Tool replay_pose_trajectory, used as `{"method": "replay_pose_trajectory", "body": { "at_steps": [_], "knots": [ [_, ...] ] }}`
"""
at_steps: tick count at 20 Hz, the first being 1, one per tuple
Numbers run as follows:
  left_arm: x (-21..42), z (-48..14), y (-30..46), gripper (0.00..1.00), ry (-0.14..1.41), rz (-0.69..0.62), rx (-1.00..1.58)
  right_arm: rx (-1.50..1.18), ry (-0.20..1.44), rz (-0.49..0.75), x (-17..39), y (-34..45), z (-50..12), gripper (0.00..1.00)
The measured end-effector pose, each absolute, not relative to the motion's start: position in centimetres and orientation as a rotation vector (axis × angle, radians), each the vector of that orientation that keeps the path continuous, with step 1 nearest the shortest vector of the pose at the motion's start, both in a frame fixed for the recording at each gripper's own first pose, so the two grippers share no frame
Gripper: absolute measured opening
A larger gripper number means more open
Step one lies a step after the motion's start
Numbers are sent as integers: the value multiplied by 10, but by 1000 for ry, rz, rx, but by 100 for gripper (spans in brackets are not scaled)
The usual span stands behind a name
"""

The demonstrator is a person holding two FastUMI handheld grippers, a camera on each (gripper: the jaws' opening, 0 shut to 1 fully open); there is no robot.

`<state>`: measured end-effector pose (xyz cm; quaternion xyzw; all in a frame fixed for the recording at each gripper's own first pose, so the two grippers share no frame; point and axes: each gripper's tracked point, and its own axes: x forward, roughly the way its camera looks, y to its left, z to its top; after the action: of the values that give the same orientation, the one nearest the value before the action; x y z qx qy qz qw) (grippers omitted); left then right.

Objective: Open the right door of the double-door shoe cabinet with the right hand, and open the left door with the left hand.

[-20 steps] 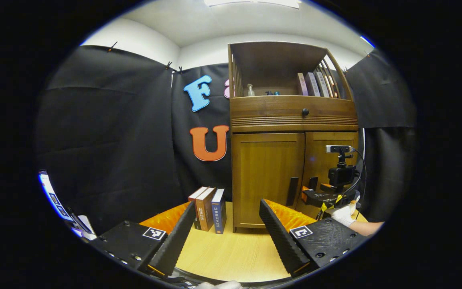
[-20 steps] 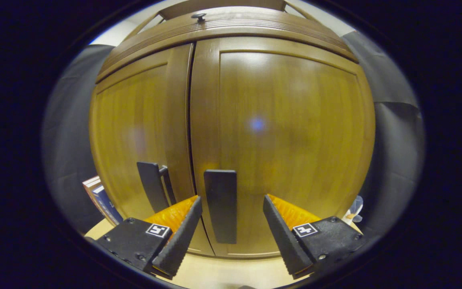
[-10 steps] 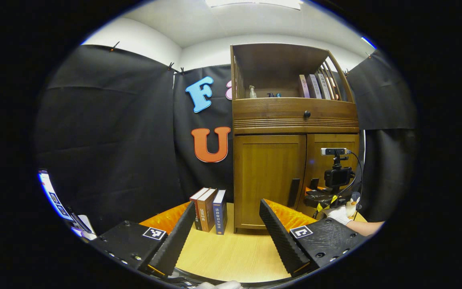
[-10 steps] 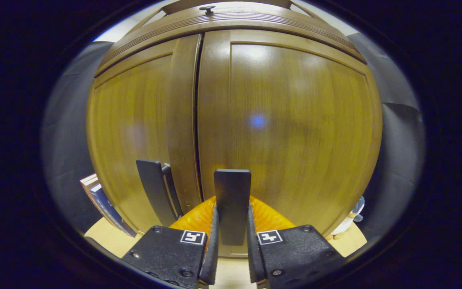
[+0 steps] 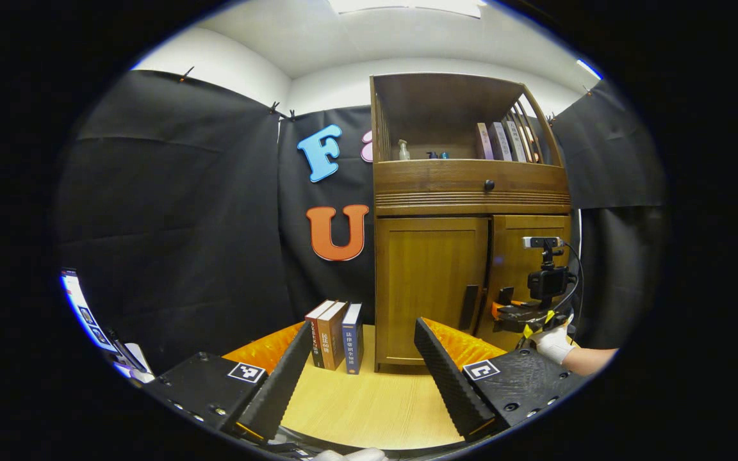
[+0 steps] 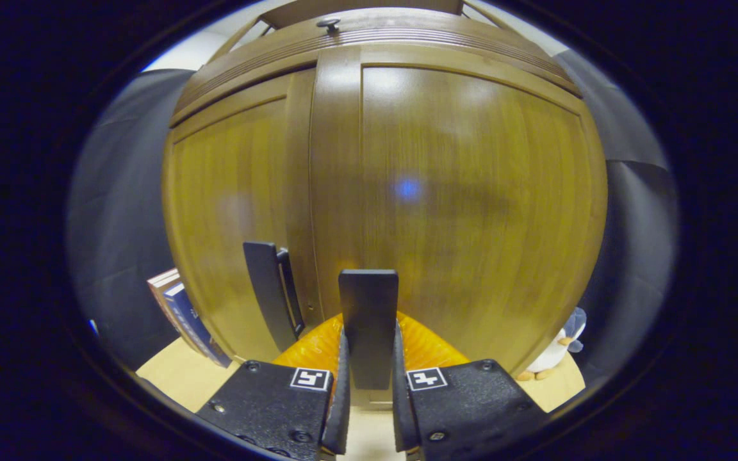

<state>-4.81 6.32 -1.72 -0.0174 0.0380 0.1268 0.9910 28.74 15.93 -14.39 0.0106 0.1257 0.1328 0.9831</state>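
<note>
Up close, my right gripper (image 6: 369, 410) clenches the right door's handle (image 6: 369, 333), hiding its lower end. My left gripper (image 5: 362, 378) hangs released over the wooden tabletop (image 5: 369, 403), well short of the shoe cabinet (image 5: 465, 275) at the far edge beside standing books (image 5: 334, 336).

Book spines (image 5: 334, 335) too small to read, cabinet interior hidden (doors block it)

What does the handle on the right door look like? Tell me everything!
The right door handle is a flat, dark, upright bar, seemingly metal or plastic, low on the wooden right door near the middle seam. The right gripper is shut on it, one finger on each side. The door looks pulled slightly ajar.
</note>
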Motion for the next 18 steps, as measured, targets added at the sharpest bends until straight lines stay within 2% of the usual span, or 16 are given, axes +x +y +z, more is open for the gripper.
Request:
{"method": "replay_pose_trajectory", "body": {
  "at_steps": [8, 17, 18],
  "knots": [
    [-55, -17, 55, 96, 69, 224, -22, 14, 248, 316, 229, 130, -145, 30],
    [-46, -16, 25, 96, 60, 134, -6, 17, 261, 298, 173, 80, -147, 32],
    [-44, -18, 22, 96, 61, 124, -4, 21, 264, 294, 169, 74, -147, 29]
  ]
}}
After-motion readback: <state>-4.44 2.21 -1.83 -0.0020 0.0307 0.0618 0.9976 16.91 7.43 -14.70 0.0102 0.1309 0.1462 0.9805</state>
